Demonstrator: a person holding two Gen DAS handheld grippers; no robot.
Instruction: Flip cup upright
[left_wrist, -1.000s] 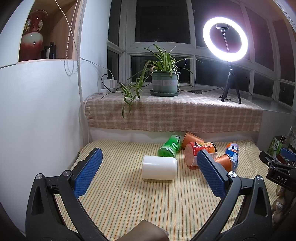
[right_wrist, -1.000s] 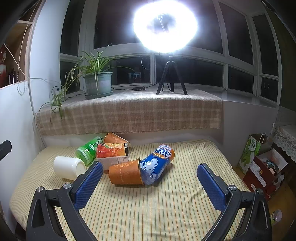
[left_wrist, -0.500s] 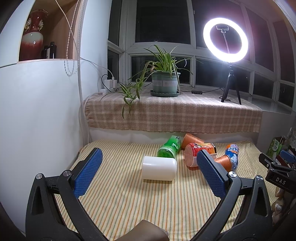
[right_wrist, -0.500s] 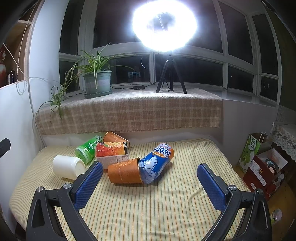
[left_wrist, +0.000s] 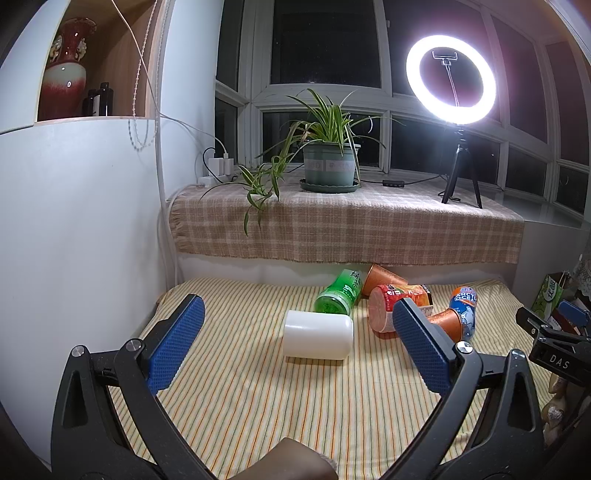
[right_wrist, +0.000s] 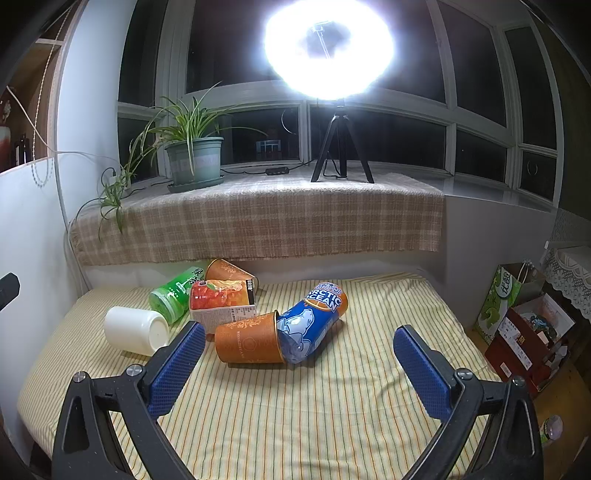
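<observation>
1. Left wrist view: a striped yellow cloth (left_wrist: 258, 398) covered the flat surface, running back to a ledge draped in a woven checked cloth (left_wrist: 347, 229). On the ledge stood a potted spider plant (left_wrist: 328, 162) and a glowing ring light (left_wrist: 450, 79) on a black tripod, in front of dark window panes. A smooth white panel rose beyond the left finger, with a glazed red vase (left_wrist: 64, 74) in a wooden niche above it. The left gripper (left_wrist: 297, 347) stood wide, holding nothing; its pads (left_wrist: 173, 350) were blue and knurled. The white cup (left_wrist: 317, 334), a smooth matt cylinder, lay on its side ahead, between the fingers.

2. Right wrist view: the right gripper (right_wrist: 295, 369) also stood wide and empty above the same striped cloth. Ahead of the left finger lay a cluster of toppled containers: the white cup (right_wrist: 135, 334) farthest left, a ribbed green bottle (right_wrist: 177, 293), a glossy red printed cup (right_wrist: 221, 301) and an orange paper cup (right_wrist: 247, 341) with a blue can (right_wrist: 310, 323) pushed into its mouth. Beyond the right finger, boxes and a green paper bag (right_wrist: 502, 299) sat lower down.
</observation>
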